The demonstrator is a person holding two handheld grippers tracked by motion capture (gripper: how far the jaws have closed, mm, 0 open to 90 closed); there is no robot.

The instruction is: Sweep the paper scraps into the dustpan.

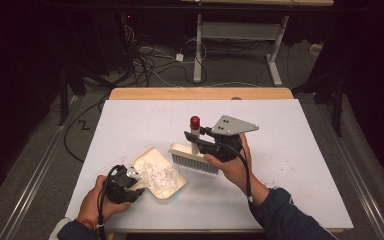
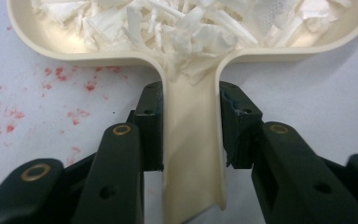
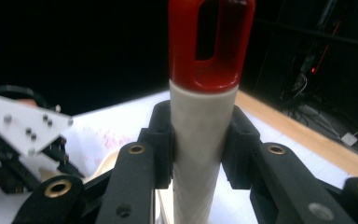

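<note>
A cream dustpan [image 2: 193,154] holds white paper scraps [image 2: 191,23]; the cream brush [image 1: 195,157] has a red-tipped handle [image 3: 209,42].

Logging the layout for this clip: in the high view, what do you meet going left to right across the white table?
Left tongs clamped on the dustpan's handle → cream dustpan holding white paper scraps → hand brush standing on its bristles, red-tipped handle up → right tongs gripping that handle.

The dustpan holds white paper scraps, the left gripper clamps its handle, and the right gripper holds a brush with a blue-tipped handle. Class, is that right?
Not quite: the brush has a red-tipped handle, as the right gripper view shows. The rest stands.
</note>
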